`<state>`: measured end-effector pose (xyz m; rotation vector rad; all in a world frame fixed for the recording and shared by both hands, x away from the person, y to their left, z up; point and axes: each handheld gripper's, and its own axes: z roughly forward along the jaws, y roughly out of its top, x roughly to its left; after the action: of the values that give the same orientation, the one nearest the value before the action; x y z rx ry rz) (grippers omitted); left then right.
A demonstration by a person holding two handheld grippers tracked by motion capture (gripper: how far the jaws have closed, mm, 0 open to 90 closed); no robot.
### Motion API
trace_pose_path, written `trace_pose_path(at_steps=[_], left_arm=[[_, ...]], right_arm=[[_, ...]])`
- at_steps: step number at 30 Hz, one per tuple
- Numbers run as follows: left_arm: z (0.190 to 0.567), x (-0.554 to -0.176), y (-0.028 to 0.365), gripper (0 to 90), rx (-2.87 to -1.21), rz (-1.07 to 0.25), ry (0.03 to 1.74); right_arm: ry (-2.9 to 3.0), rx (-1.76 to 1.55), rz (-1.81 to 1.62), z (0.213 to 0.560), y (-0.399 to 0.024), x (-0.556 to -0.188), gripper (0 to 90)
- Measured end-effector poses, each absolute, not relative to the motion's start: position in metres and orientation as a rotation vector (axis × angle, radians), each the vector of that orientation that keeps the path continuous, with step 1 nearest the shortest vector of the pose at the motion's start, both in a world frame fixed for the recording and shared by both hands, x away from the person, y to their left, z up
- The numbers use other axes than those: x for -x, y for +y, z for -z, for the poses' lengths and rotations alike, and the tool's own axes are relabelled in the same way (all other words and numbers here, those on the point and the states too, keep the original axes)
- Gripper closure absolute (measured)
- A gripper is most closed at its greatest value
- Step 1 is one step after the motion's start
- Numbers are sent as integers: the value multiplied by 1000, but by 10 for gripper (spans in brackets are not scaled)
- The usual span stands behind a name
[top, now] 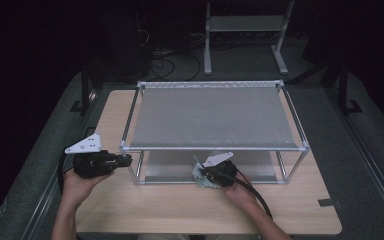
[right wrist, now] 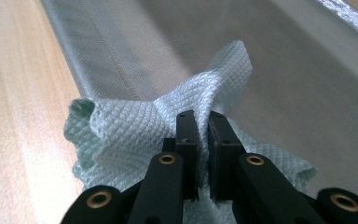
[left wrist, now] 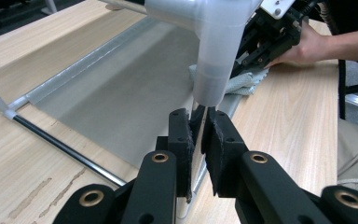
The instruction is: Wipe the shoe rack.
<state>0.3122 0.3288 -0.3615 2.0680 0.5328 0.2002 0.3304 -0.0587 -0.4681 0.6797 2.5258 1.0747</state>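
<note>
A two-tier rack (top: 215,148) with grey mesh shelves stands on the wooden table. My left gripper (top: 124,160) is shut on the rack's front-left upright post, just under the white corner joint (left wrist: 214,56); in the left gripper view the jaws (left wrist: 199,123) pinch the thin post. A pale green cloth (right wrist: 121,130) lies bunched at the front edge of the lower shelf (right wrist: 284,70). My right gripper (right wrist: 203,123) is shut on a raised fold of it. From above, the right gripper (top: 202,172) sits at the rack's front, over the cloth (top: 203,182).
The wooden table (top: 180,210) has bare room in front of the rack and at both sides. Black cables trail from both grippers toward the person. Behind the table stand a metal frame (top: 245,25) and floor cables.
</note>
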Motion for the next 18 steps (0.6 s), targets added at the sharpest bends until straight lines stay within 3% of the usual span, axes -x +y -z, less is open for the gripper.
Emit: trace_pose_path(at_steps=[18], left_arm=[[362,-315,328,804,-2062,-192,528]], right_arm=[[2504,-758,-1104,470,-66,-329,838]])
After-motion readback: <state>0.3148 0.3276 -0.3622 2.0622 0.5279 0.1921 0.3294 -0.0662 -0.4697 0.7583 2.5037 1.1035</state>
